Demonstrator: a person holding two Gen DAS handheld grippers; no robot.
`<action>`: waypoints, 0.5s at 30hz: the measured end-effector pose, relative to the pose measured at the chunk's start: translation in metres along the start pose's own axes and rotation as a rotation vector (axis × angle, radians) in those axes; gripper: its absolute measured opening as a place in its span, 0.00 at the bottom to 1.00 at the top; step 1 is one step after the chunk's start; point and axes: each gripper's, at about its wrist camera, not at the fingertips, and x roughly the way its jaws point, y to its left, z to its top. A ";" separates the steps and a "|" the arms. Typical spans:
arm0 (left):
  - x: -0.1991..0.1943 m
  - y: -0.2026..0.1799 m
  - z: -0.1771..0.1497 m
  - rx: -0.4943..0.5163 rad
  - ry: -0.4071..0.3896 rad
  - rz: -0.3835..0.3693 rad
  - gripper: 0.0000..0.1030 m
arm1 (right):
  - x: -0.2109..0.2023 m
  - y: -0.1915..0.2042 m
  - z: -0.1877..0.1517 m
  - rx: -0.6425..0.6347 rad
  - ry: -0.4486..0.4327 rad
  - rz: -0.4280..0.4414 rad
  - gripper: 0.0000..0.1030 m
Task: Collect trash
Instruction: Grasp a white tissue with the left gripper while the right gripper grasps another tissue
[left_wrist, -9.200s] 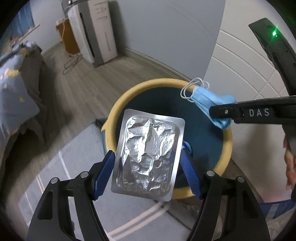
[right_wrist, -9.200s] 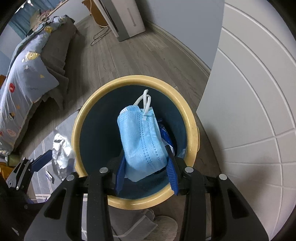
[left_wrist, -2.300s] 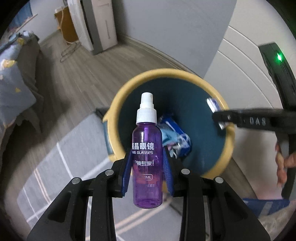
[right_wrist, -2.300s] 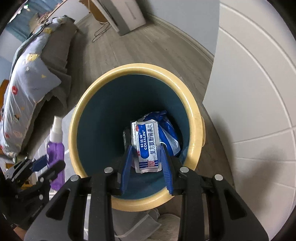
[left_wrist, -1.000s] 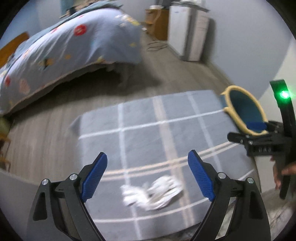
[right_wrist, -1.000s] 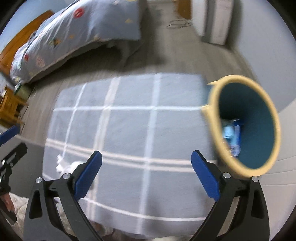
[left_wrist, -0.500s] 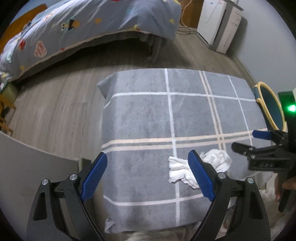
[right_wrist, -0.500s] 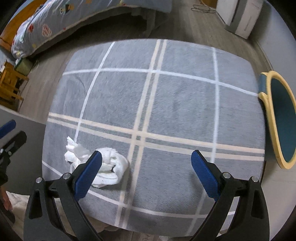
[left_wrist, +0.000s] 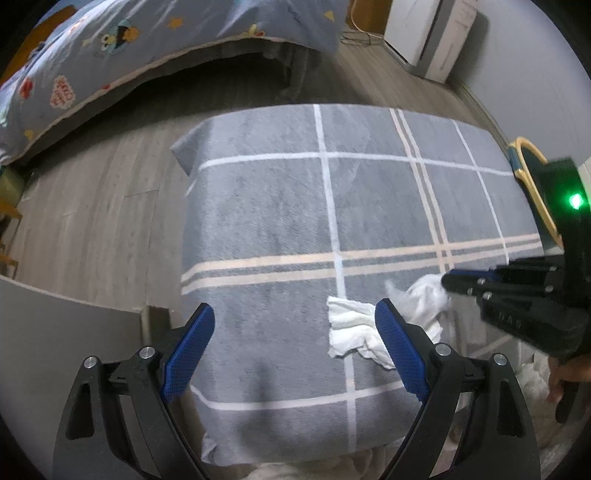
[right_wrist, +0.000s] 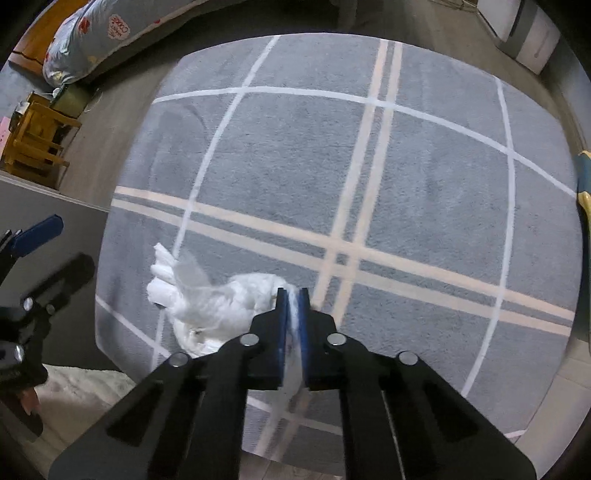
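Crumpled white tissue wad, soft and creased, with a thin translucent film flap on it, lies on the near part of the fuzzy grey rug with cream and white grid lines. Right gripper clenched on the wad's right edge. Left gripper spread wide, empty, wad just right of it. Yellow-rimmed bin far right; bed far left; wood plank floor.

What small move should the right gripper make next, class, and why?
Probably lift. The right gripper is shut on an edge of the white tissue wad, which lies on the grey rug; the bin stands off to the right. The left gripper is open.
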 end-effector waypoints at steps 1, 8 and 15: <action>0.002 -0.004 -0.001 0.010 0.005 0.006 0.86 | -0.003 -0.007 0.001 0.027 -0.013 -0.002 0.05; 0.024 -0.032 -0.010 0.047 0.069 -0.019 0.77 | -0.032 -0.048 0.006 0.172 -0.141 -0.050 0.05; 0.058 -0.055 -0.018 0.102 0.175 -0.032 0.55 | -0.040 -0.064 0.006 0.192 -0.153 -0.063 0.05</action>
